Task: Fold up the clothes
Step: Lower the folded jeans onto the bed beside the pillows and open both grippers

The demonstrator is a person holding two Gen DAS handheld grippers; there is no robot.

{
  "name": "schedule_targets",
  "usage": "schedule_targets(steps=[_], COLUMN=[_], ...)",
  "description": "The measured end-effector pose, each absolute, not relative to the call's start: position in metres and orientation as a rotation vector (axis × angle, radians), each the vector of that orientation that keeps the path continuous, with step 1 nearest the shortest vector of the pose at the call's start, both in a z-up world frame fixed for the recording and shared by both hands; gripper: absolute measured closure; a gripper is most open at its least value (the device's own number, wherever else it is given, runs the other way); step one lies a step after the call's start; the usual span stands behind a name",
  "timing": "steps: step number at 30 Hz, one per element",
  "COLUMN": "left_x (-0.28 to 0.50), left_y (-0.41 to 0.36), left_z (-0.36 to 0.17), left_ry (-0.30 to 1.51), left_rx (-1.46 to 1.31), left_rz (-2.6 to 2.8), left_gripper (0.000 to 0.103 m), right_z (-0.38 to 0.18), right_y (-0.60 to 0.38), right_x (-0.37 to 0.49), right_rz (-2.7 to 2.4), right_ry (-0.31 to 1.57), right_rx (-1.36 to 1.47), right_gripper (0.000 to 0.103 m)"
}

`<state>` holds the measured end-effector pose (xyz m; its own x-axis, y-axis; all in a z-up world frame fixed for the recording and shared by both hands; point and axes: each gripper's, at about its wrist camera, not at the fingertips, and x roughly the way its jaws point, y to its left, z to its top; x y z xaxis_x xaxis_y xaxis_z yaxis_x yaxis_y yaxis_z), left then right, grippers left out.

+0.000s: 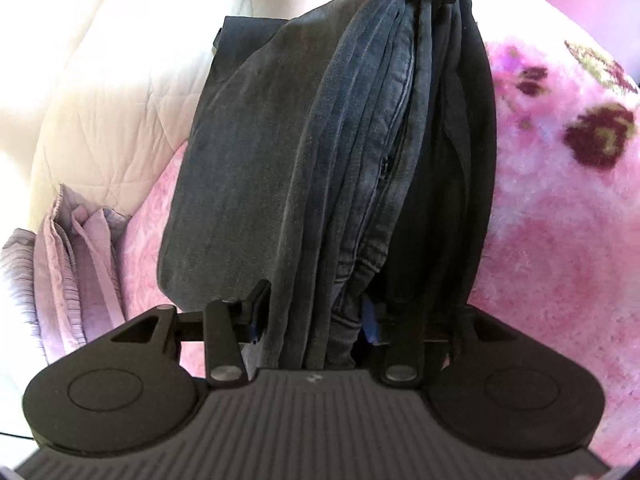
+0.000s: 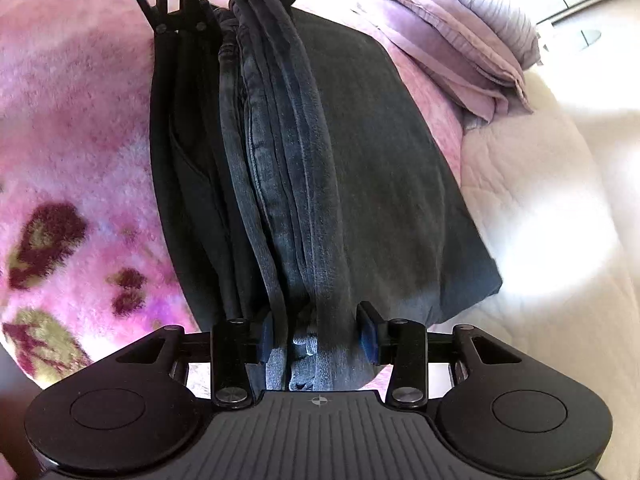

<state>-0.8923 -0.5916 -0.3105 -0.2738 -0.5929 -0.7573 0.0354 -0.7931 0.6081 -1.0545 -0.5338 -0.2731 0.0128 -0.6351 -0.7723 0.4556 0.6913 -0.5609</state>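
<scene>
Between both grippers, bunched dark jeans (image 1: 360, 140)

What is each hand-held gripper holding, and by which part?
Both hold the folded dark grey denim jeans: the left hand-held gripper and the right hand-held gripper each clamp an opposite end of the bunched layers.

1. The bed is covered by a fluffy pink blanket (image 1: 560, 220) with dark red flowers and olive leaves.
2. A cream quilted bedspread (image 1: 100, 92) lies beside the blanket.
3. A folded lilac cloth (image 1: 72, 264) with a pleated edge rests where the blanket and the bedspread meet.
4. A dark grey folded garment (image 2: 380, 160) lies flat on the pink blanket, near the lilac cloth.
</scene>
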Motion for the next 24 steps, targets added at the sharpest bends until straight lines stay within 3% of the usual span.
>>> schedule_targets(steps=[4, 8, 16, 21, 24], left_x=[-0.899, -0.904, -0.893, -0.867, -0.858], left_y=[-0.583, -0.572, -0.563, -0.549, -0.56], left_z=[-0.303, -0.329, -0.311, -0.259, -0.229], left_ry=[-0.671, -0.735, -0.722, -0.424, -0.231], left_rx=[1.522, 1.582, 1.596, 1.463, 1.307], left_rz=[-2.111, -2.102, -2.097, -2.188, -2.208], left_gripper=[0.067, 0.065, 0.055, 0.059, 0.059], right_z=[-0.267, -0.283, -0.286, -0.262, -0.226], right_y=[-0.532, -0.533, -0.525, -0.503, -0.496], right_x=[-1.052, -1.04, -1.033, -1.031, -1.033], right_rz=[-0.885, -0.868, -0.927, -1.071, -1.16], right_ry=[1.273, 1.301, 1.375, 1.284, 1.034], right_rx=[-0.094, -0.119, -0.151, 0.069, 0.287], right_gripper=[0.069, 0.069, 0.06, 0.059, 0.059])
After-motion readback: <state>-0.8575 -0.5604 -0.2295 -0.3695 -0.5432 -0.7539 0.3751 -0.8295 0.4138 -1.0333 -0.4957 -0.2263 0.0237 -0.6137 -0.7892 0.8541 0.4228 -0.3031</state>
